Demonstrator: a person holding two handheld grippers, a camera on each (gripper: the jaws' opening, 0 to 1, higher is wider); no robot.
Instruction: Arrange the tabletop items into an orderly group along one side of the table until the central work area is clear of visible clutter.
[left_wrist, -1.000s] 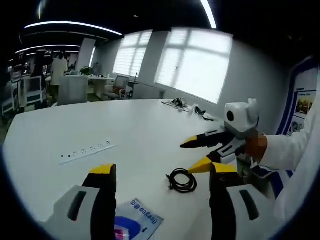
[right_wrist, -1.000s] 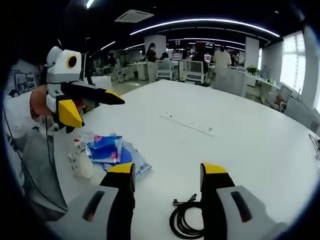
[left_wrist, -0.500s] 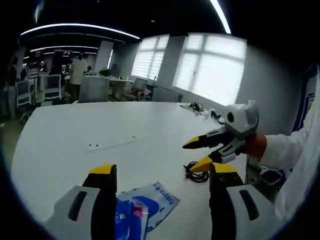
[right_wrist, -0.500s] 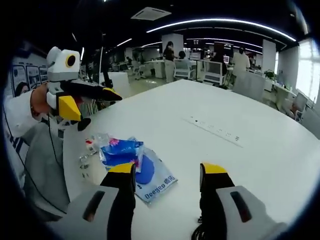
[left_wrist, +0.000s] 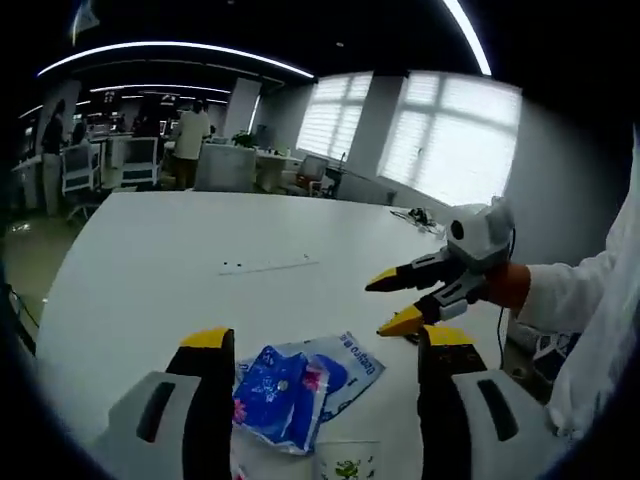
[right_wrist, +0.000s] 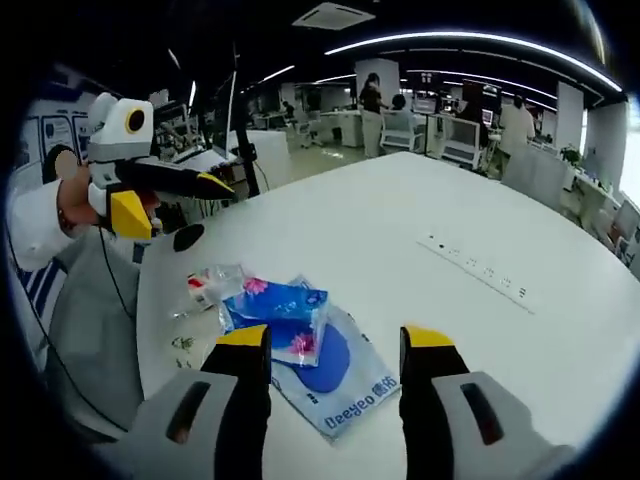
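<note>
Blue packets (right_wrist: 290, 320) lie on the white table (right_wrist: 400, 230) near its edge, overlapping a flat blue-and-white bag (right_wrist: 345, 385), directly ahead of both grippers. Left gripper (left_wrist: 320, 345): jaws spread, holding nothing. Right gripper (right_wrist: 335, 340): jaws spread, likewise holding nothing, hovering above the table. Farther back, a white power strip (right_wrist: 480, 272) lies on the tabletop; beyond it stand office desks and people.

Glossy film on a smooth matt tabletop

The white tabletop (right_wrist: 420, 210) looks smooth and matt. On it, the blue packets (right_wrist: 290, 325) are shiny plastic film, crinkled. Beside them, a clear wrapper (right_wrist: 205, 285) glints. The left hand-held gripper (right_wrist: 165, 195) looks hard plastic.
</note>
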